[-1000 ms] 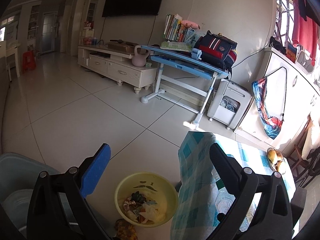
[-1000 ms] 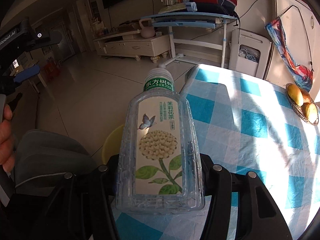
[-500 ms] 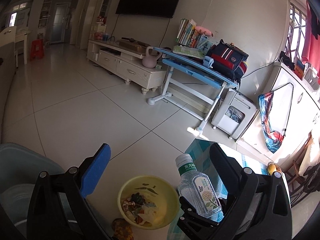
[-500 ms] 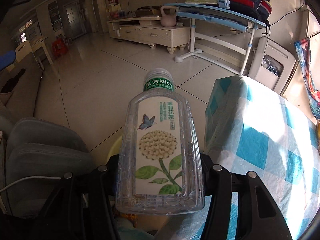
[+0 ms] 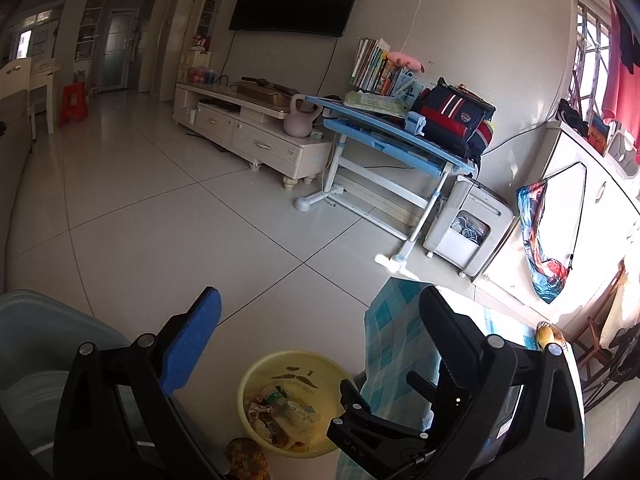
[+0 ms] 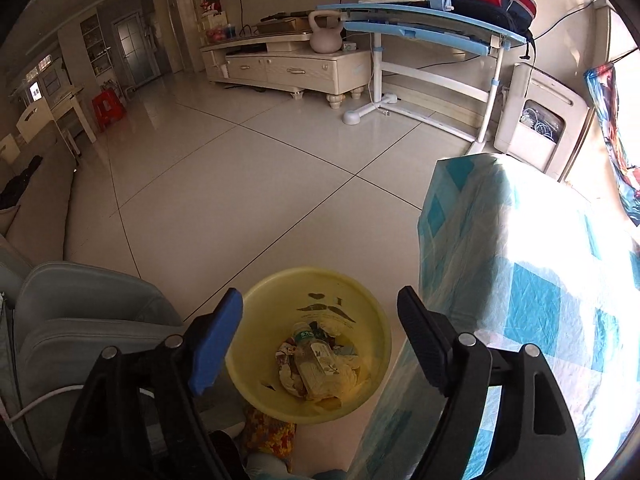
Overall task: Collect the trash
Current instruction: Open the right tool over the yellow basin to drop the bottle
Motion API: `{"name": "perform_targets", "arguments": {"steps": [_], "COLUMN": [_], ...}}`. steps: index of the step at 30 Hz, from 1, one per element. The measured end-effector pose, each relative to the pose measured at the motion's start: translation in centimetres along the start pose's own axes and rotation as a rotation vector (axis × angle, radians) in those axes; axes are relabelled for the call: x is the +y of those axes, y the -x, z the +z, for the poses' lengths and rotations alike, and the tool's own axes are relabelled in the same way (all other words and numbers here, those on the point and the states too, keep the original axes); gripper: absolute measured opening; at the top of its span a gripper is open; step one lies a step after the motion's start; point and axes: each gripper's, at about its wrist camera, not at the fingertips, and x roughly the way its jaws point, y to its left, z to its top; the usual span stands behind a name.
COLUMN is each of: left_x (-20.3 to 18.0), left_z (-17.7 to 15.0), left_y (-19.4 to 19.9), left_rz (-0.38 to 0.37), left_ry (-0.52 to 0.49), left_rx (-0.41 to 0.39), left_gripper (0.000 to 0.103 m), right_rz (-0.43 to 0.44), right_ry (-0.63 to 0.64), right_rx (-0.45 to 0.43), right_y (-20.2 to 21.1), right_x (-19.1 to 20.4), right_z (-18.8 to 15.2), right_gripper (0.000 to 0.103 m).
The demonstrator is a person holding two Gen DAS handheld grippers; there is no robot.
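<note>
A yellow trash basin stands on the floor beside the table and holds wrappers and a clear plastic tea bottle lying on top. My right gripper is open and empty, right above the basin. My left gripper is open and empty, higher up; its view shows the basin, the bottle and the right gripper's black body beside the basin.
A table with a blue checked cloth is to the right of the basin. A grey padded chair is to the left. A patterned slipper lies by the basin. A blue desk and TV cabinet stand far off.
My right gripper swung from over the table to above the basin, opened, and the tea bottle dropped into the basin. My left gripper stayed open and barely moved.
</note>
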Motion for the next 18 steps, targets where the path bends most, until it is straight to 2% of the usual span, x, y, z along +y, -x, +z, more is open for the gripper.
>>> {"name": "perform_targets", "arguments": {"steps": [9, 18], "left_x": [-1.8, -3.6], "left_z": [-0.2, -0.2], "left_y": [1.8, 5.0], "left_rz": [0.006, 0.028], "left_ry": [-0.082, -0.177], "left_rx": [-0.055, -0.113], "left_gripper": [0.096, 0.096], "right_rz": [-0.082, -0.159], "right_ry": [-0.063, -0.047], "right_rx": [-0.163, -0.28], "right_y": [7.1, 13.3], "right_x": [-1.9, -1.5], "right_z": [-1.9, -3.6], "right_gripper": [0.087, 0.088]}}
